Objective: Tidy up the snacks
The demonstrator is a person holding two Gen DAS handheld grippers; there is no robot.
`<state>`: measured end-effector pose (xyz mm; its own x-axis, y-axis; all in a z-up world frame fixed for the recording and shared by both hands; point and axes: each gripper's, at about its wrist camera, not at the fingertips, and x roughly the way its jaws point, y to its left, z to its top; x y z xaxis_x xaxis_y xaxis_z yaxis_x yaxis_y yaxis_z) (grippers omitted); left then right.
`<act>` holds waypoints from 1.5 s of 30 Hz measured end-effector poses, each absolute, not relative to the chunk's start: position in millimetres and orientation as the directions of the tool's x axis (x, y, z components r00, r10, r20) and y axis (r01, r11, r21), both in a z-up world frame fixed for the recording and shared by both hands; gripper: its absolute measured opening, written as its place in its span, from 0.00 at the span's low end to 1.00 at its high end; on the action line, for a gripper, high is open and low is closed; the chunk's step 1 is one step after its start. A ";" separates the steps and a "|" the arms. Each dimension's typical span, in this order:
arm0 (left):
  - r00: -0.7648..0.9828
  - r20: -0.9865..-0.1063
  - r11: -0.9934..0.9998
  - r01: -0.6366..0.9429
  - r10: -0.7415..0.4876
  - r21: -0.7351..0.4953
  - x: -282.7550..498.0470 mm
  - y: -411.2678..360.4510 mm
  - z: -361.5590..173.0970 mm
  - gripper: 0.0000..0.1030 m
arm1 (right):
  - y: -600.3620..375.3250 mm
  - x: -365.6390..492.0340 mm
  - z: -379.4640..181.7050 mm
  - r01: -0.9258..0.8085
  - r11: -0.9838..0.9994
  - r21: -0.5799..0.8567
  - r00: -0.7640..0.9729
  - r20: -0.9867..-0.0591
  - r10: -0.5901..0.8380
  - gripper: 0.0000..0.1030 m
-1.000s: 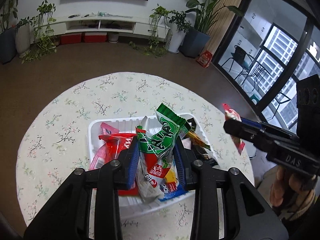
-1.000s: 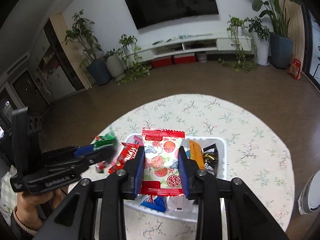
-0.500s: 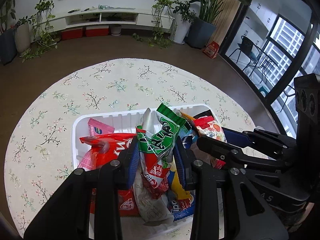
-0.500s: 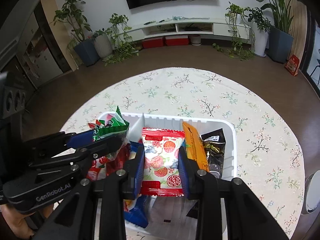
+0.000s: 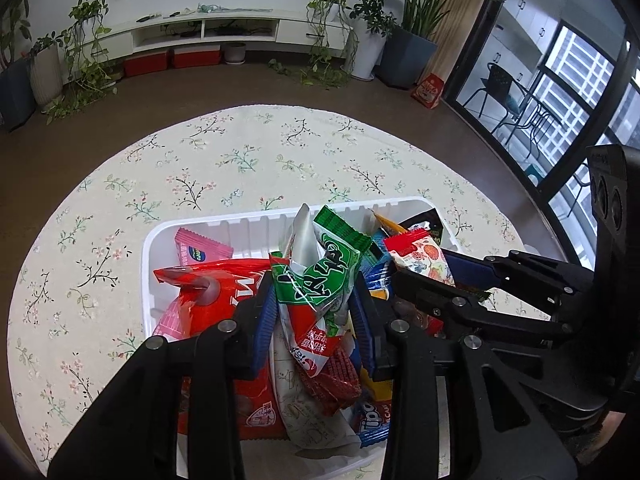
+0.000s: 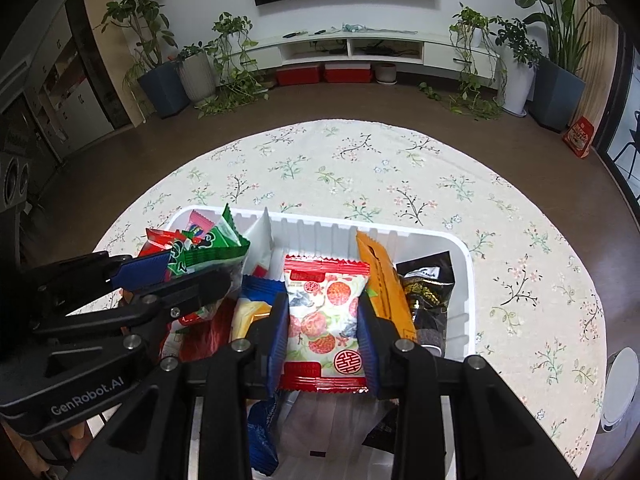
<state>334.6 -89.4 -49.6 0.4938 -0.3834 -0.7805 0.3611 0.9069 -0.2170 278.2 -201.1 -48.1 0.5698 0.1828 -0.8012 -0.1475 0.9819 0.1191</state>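
A white divided tray [image 5: 240, 218] full of snack packets sits on the table. My left gripper [image 5: 314, 296] grips a green and red snack packet [image 5: 324, 268] upright over the tray's left part; its jaws are opening slightly, pads still on the packet. My right gripper [image 6: 323, 312] is shut on a red-edged strawberry-print packet [image 6: 326, 300], held low in the tray's right compartment [image 6: 320, 224]. The left gripper [image 6: 196, 270] shows at the left of the right wrist view with the green packet [image 6: 212, 244]. The two grippers are close side by side.
A big red bag [image 5: 208, 292] and a pink packet [image 5: 200, 250] lie in the left compartment. An orange packet [image 6: 380, 276] and a black packet [image 6: 428, 284] lean at the right wall. The round table has a floral cloth [image 6: 400, 184].
Both grippers have come down toward the tray with their packets and drawn closer together. The strawberry packet now sits low inside the right compartment.
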 end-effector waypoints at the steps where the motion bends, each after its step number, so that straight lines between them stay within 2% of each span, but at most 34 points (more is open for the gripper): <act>1: 0.495 -0.780 0.908 0.358 -0.382 -0.217 335.7 -89.4 -50.5 0.33 | -200.0 277.7 -47.3 -0.147 0.982 0.117 0.571 -0.801 0.181 0.35; 17: 0.503 -0.782 0.916 0.342 -0.367 -0.210 322.9 -81.7 -47.4 0.38 | -195.3 277.1 -46.3 -0.147 0.986 0.083 0.578 -0.802 0.154 0.36; 21: 0.509 -0.776 0.917 0.335 -0.371 -0.219 321.6 -81.8 -46.7 0.48 | -197.6 275.6 -44.3 -0.138 0.988 0.076 0.585 -0.798 0.143 0.36; 26: 0.519 -0.772 0.918 0.335 -0.367 -0.211 319.8 -82.2 -43.9 0.50 | -199.4 274.2 -43.0 -0.134 0.988 0.071 0.588 -0.797 0.137 0.37; 29: 0.526 -0.767 0.920 0.327 -0.366 -0.215 318.8 -80.5 -42.5 0.53 | -200.9 273.4 -41.8 -0.123 0.990 0.067 0.593 -0.795 0.127 0.43; 31: 0.534 -0.762 0.922 0.320 -0.366 -0.219 317.2 -78.2 -40.9 0.61 | -205.4 272.5 -40.9 -0.110 0.991 0.071 0.597 -0.793 0.123 0.50; 34: 0.550 -0.753 0.924 0.316 -0.363 -0.215 313.0 -76.4 -37.3 0.70 | -209.5 270.3 -39.9 -0.103 0.992 0.077 0.600 -0.790 0.124 0.55; 39: 0.577 -0.738 0.930 0.311 -0.350 -0.198 302.5 -73.0 -30.8 0.78 | -214.7 264.2 -32.6 -0.090 0.992 0.087 0.618 -0.776 0.124 0.63; 40: 0.581 -0.736 0.931 0.308 -0.348 -0.197 300.7 -71.9 -28.9 0.84 | -215.0 261.9 -31.2 -0.089 0.992 0.087 0.620 -0.774 0.124 0.63; 42: 0.591 -0.728 0.932 0.303 -0.347 -0.198 295.6 -68.6 -25.2 0.89 | -215.4 258.8 -27.8 -0.091 0.992 0.089 0.626 -0.769 0.126 0.64; 45: 0.603 -0.718 0.932 0.302 -0.348 -0.199 288.8 -65.3 -16.0 0.92 | -216.2 252.0 -21.5 -0.094 0.991 0.092 0.636 -0.761 0.131 0.64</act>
